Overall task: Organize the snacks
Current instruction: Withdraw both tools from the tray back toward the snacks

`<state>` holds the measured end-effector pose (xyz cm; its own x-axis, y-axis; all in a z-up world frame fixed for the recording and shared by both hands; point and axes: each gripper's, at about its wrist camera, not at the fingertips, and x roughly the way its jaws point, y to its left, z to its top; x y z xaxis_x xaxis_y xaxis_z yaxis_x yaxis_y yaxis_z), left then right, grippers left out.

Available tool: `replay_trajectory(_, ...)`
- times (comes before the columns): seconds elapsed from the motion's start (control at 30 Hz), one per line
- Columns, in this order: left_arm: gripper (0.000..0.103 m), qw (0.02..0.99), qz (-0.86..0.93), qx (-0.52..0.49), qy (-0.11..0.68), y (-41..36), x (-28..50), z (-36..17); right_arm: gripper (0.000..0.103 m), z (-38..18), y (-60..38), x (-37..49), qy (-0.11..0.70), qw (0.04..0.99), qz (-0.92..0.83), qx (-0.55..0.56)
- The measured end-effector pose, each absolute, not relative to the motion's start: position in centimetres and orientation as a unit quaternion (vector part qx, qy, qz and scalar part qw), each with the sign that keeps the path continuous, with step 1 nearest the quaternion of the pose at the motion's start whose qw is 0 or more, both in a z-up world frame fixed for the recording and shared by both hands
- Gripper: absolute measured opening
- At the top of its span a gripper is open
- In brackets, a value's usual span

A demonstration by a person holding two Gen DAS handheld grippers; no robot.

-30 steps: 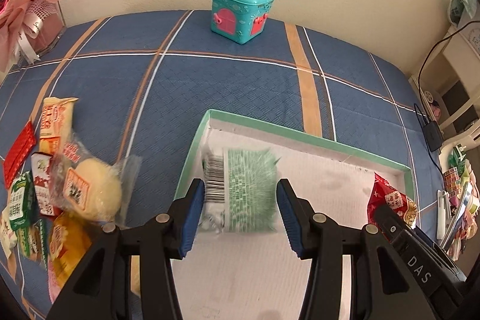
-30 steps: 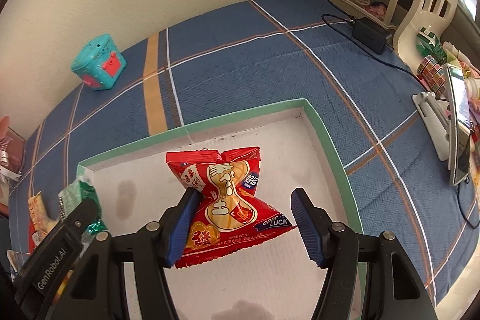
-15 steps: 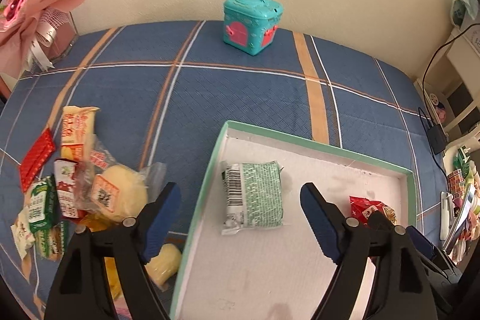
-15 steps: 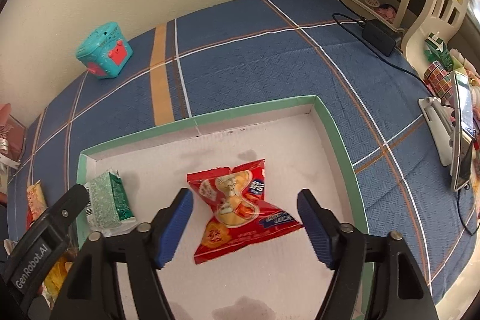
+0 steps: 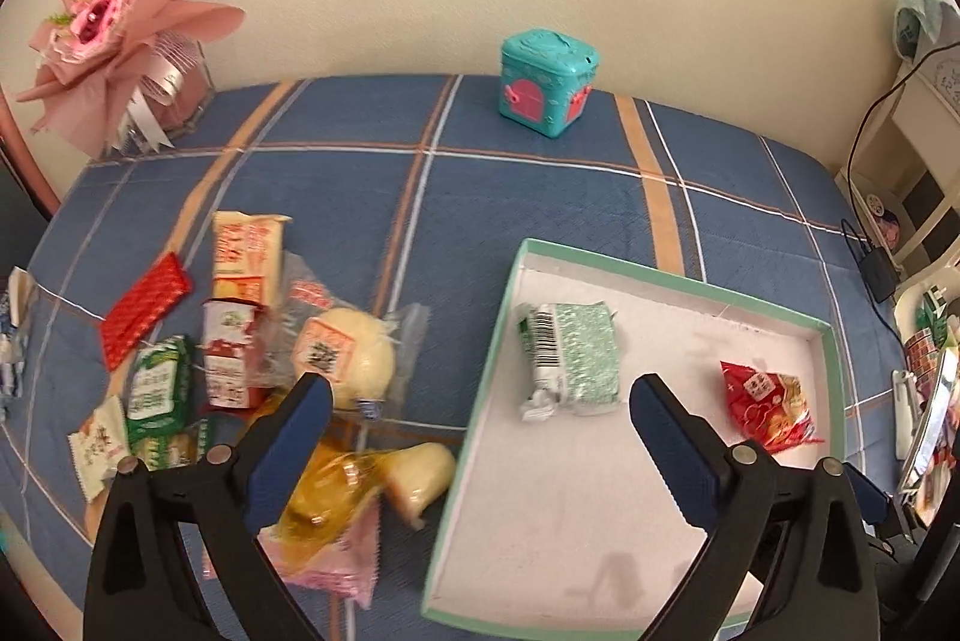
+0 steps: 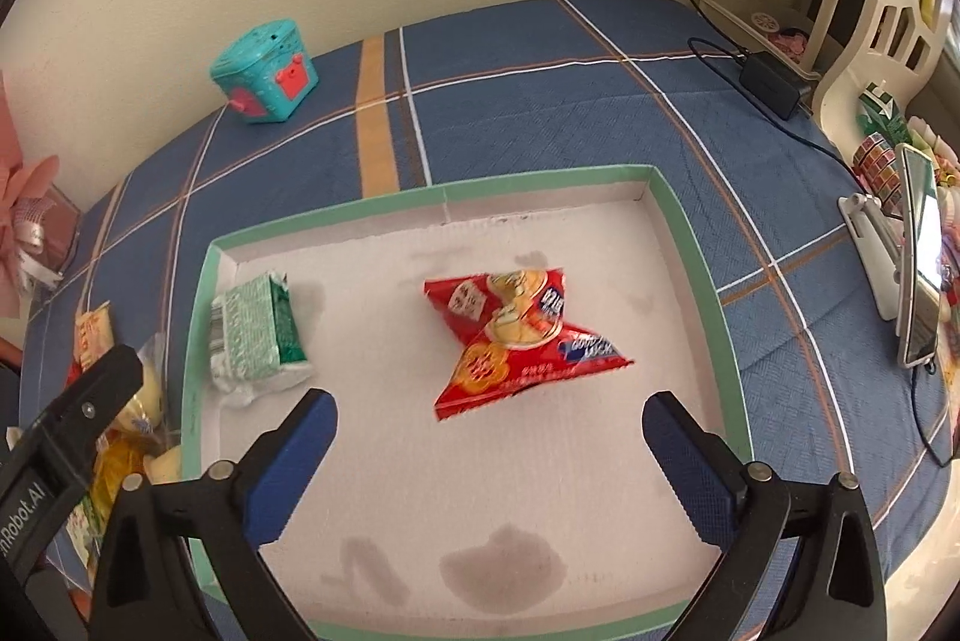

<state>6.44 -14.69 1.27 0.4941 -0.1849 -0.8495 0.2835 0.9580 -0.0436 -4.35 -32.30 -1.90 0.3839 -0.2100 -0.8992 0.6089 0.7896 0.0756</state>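
Blue-padded jaws wide apart on both sides, freshly opened and gripping nothing! Left hand-held gripper (image 5: 480, 416) hangs over the left rim of the shallow green-edged white cardboard tray (image 5: 672, 275), the crinkly green foil snack packet (image 5: 573, 359) lying loose in the tray just beyond its pads. Right hand-held gripper (image 6: 489, 431) hovers above the red plastic cracker bag (image 6: 516, 341), which rests mid-tray, just beyond its tips.

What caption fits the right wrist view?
Open right hand-held gripper above red snack and green snack lying in tray.
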Motion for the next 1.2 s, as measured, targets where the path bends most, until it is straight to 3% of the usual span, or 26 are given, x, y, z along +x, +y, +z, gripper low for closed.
replay_trajectory(0.47,0.1,0.882,-0.091,0.05,0.46,-11.4,3.7,2.5,0.103,0.3,-27.7,-6.5,0.461,0.841,-0.203,0.197)
replay_trajectory(1.2,0.1,0.863,-0.062,0.085,0.495,-9.0,0.5,2.1,0.103,0.4,-25.0,-9.7,0.474,0.833,-0.245,0.146)
